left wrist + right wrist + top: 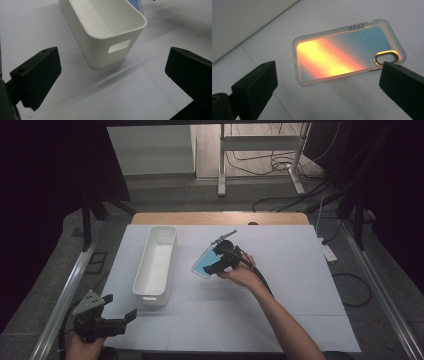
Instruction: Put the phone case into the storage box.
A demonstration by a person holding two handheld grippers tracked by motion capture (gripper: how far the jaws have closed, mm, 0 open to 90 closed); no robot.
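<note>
A phone case (202, 265) lies flat on the white mat, right of a long white bin (151, 298). In the right gripper view the phone case (342, 53) shines orange and blue, with a frosted rim and a camera cutout at its right end. My right gripper (216, 259) hovers just over it, open, its jaws (329, 75) standing wide on either side of the case and touching nothing. My left gripper (120, 306) is held open at the near left corner of the mat. Its view looks at the handle end of the empty bin (107, 47), beyond the open left gripper (113, 61).
A thin dark pen-like tool (223, 237) lies on the mat just beyond the case. The white mat (290, 295) covers a wooden table whose far edge (220, 218) shows. Cables and a metal stand are on the floor behind.
</note>
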